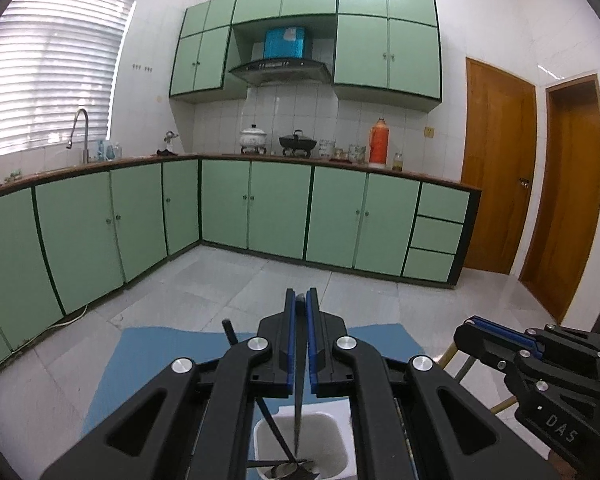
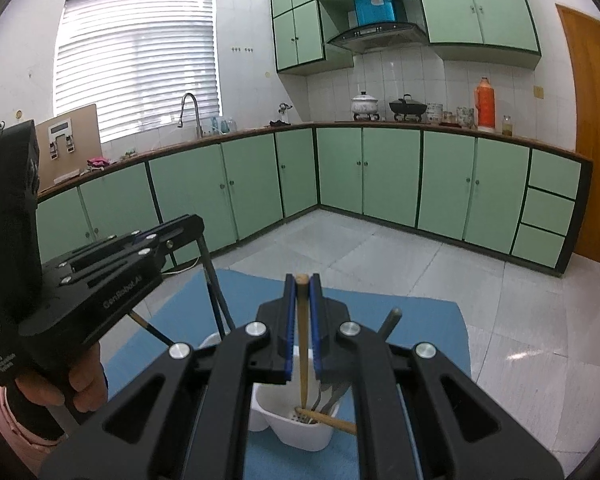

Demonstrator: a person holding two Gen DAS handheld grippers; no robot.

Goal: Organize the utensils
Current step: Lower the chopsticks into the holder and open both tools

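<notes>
In the left wrist view, the left gripper (image 1: 300, 300) is closed narrowly on a dark utensil (image 1: 299, 380), held upright between the blue pads (image 1: 290, 340). The utensil hangs straight down from the fingers into a white holder (image 1: 340, 436), directly below the tool. Its lower end is in the holder, where other dark utensils (image 1: 278, 440) lean and lie at the bottom. The holder stands on a blue mat (image 1: 140, 360). To the right of the tool, at a similar height, the right gripper (image 1: 476, 322) is seen from the side; a wooden stick (image 1: 450, 354) comes down from it.

In the right wrist view, the right gripper (image 2: 302, 280) is closed narrowly on a wooden chopstick (image 2: 302, 344), held upright. Its lower tip goes into the white holder (image 2: 300, 436) below the tool, next to forks (image 2: 328, 398) and another chopstick (image 2: 332, 420) lying across the rim. To the left and higher, the left gripper (image 2: 196, 226) holds its dark utensil (image 2: 214, 296) pointing down into the holder's left part.
</notes>
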